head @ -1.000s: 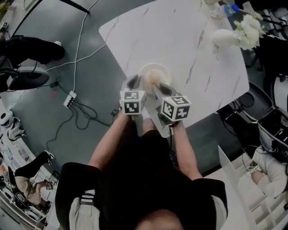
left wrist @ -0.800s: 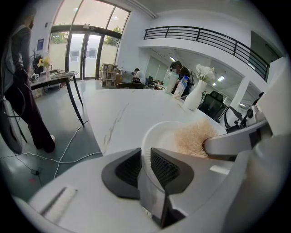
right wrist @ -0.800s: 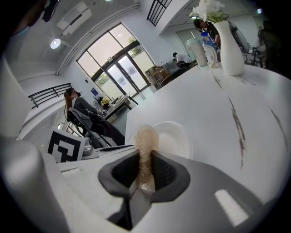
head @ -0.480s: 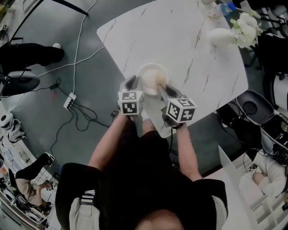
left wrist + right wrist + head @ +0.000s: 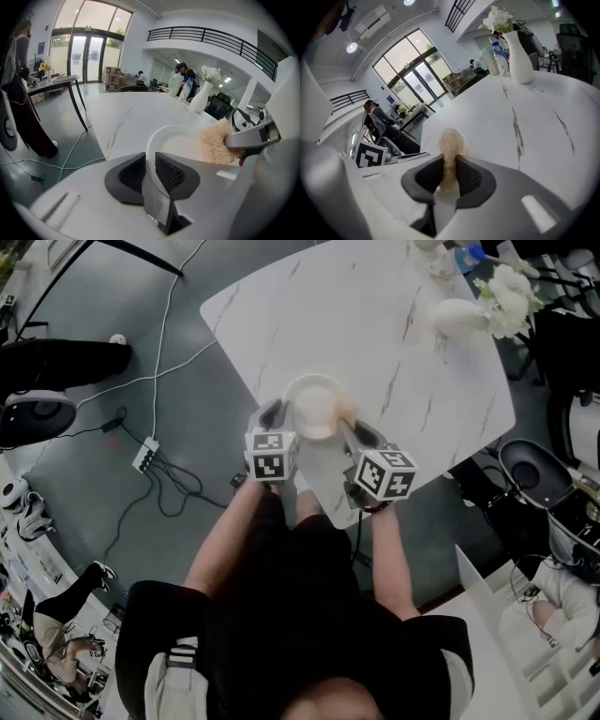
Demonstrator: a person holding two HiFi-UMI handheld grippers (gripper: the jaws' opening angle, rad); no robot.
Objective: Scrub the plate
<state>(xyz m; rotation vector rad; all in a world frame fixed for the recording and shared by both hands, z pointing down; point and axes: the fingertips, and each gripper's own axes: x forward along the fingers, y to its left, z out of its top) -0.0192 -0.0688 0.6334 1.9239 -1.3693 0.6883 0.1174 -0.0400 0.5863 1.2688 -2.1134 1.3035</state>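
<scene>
I've got the fingers of my left gripper (image 5: 149,169) pinched on the near rim of the plate (image 5: 180,140) jutting ahead of them (light, stiff and slippery, I'd guess), while my right gripper (image 5: 450,174) fingers squeeze the soft scrubber (image 5: 451,143).

- No word, number or brand name can be read anywhere.
- The marker cube (image 5: 272,454) on the left claw (image 5: 150,169) and the second cube (image 5: 386,474) on the right claw (image 5: 450,174) carry only black-and-white square patterns, no letters or digits.
- A blue sign (image 5: 41,48) hangs beside the glass doors (image 5: 89,58); its print is too small to read.
- A bottle (image 5: 188,89) on the desk (image 5: 140,112) has a blue label; its print is too small to read.
</scene>
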